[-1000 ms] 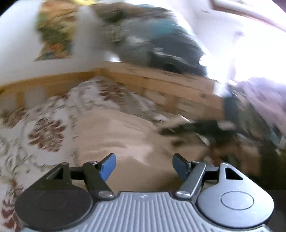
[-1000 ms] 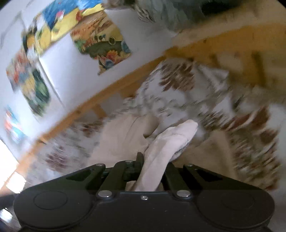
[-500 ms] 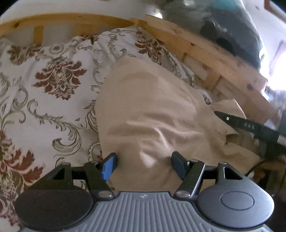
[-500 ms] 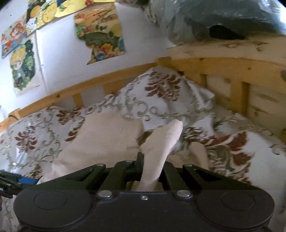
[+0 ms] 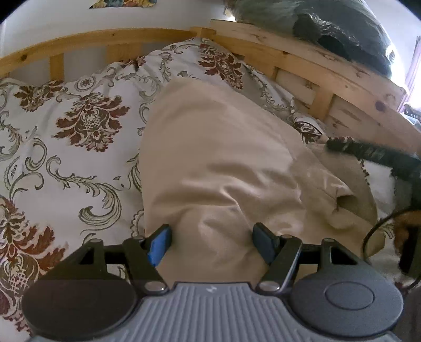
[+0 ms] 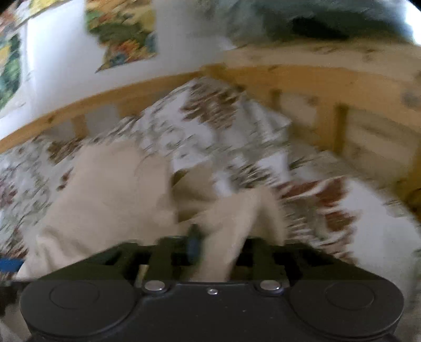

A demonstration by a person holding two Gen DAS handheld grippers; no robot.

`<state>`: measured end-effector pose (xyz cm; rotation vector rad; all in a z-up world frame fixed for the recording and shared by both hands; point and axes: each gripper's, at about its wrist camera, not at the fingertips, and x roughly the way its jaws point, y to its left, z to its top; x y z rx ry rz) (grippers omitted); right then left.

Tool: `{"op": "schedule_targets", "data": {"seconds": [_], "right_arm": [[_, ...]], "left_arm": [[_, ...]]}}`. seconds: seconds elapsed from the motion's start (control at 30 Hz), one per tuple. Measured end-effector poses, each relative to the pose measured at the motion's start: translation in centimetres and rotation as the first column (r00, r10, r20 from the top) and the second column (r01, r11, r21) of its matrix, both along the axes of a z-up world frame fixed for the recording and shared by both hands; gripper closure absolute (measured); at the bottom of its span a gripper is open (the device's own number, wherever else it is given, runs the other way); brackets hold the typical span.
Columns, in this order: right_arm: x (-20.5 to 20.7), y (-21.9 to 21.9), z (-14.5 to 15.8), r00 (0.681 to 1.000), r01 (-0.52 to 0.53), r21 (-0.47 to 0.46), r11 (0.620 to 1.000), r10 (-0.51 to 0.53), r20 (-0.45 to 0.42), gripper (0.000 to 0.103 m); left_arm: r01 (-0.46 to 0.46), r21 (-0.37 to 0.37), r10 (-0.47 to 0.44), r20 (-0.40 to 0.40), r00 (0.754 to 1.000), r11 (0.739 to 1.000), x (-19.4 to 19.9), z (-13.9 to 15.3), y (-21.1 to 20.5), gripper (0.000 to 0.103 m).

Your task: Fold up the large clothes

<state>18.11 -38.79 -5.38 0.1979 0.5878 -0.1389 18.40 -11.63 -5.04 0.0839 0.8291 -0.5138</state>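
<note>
A beige garment point(image 5: 215, 157) lies spread on the floral bedspread point(image 5: 65, 147). My left gripper point(image 5: 211, 243) is open and low over its near end, one finger at each side of a fold of the cloth. In the blurred right wrist view my right gripper point(image 6: 210, 247) is shut on a bunched strip of the same beige garment point(image 6: 110, 189), which rises between its fingers. The right gripper's black arm point(image 5: 373, 155) shows at the right of the left wrist view.
A wooden bed rail point(image 5: 315, 68) runs along the far and right sides. A dark bundle of bedding point(image 5: 329, 23) rests on top of it. Picture posters point(image 6: 123, 31) hang on the white wall behind.
The left gripper has swung down and come in low over the beige garment, still open. The right gripper has kept its hold and is moving; its view is blurred now.
</note>
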Motion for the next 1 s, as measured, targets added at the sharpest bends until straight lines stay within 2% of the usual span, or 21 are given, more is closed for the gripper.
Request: {"op": "schedule_targets", "data": {"seconds": [0.1,0.17,0.23,0.3,0.43,0.47,0.57,0.6,0.63,0.73,0.83,0.9,0.97,1.0], "right_arm": [[-1.6,-1.2,1.1,0.994,0.049,0.060,0.997,-0.055,0.097,0.056],[-1.8,-1.4,1.6,0.987,0.012,0.119,0.993,-0.031,0.159,0.056],[-1.1,-1.2,1.5,0.982,-0.073,0.201,0.977,0.034,0.188,0.056],[0.5,-0.8,0.7,0.984,-0.122,0.262,0.957,0.081,0.161,0.057],[3.7,0.1,-2.2,0.992,-0.125,0.292,0.948,0.124,0.020,0.057],[3.9,0.2,-2.6,0.991,-0.128,0.301,0.945,0.131,0.010,0.059],[3.6,-0.1,-2.7,0.990,-0.135,0.345,0.929,0.137,0.019,0.096],[3.2,0.2,-2.5,0.990,-0.142,0.340,0.930,0.139,0.033,0.102],[2.9,0.5,-2.0,0.989,-0.150,0.316,0.937,0.143,0.045,0.103],[2.0,1.3,-0.6,0.988,-0.149,0.228,0.962,0.139,0.063,0.103],[0.2,1.5,0.6,0.993,-0.106,0.154,0.982,0.097,0.065,0.103],[-0.1,1.3,0.2,0.997,-0.075,0.093,0.993,0.073,0.029,0.103],[0.3,0.8,-0.6,0.999,-0.033,0.047,0.998,0.034,-0.017,0.103],[0.8,0.6,-1.0,0.999,0.025,-0.006,1.000,-0.025,-0.045,0.103]], "left_arm": [[0.000,0.010,0.000,0.006,1.000,1.000,-0.1,0.0,-0.2,0.031],[0.001,0.015,-0.001,0.003,1.000,1.000,0.0,0.0,-0.4,0.031],[0.006,0.018,-0.006,-0.001,1.000,1.000,0.1,0.0,-0.3,0.031],[0.006,0.015,-0.006,-0.008,1.000,1.000,0.2,0.0,-0.2,0.031],[0.009,0.025,-0.009,-0.003,1.000,1.000,0.1,-0.1,-0.2,0.031],[0.009,0.029,-0.009,-0.001,1.000,1.000,0.0,-0.1,-0.4,0.031],[0.006,0.047,-0.007,0.007,1.000,0.999,0.0,-0.1,-0.8,0.030],[0.008,0.054,-0.009,0.010,1.000,0.999,-0.1,-0.1,-1.0,0.030],[0.009,0.062,-0.010,0.013,1.000,0.998,-0.1,-0.1,-1.2,0.029],[0.023,0.073,-0.025,0.020,0.999,0.997,-0.4,0.2,-1.5,0.029],[0.065,0.072,-0.068,0.041,0.997,0.995,-0.9,1.1,-1.9,0.029],[0.089,0.023,-0.090,0.048,0.995,0.996,-1.3,2.0,-1.6,0.029],[0.085,-0.074,-0.081,0.054,0.995,0.994,-1.5,2.8,-0.5,0.028],[0.082,-0.125,-0.076,0.055,0.996,0.989,-1.5,3.1,0.1,0.027]]}}
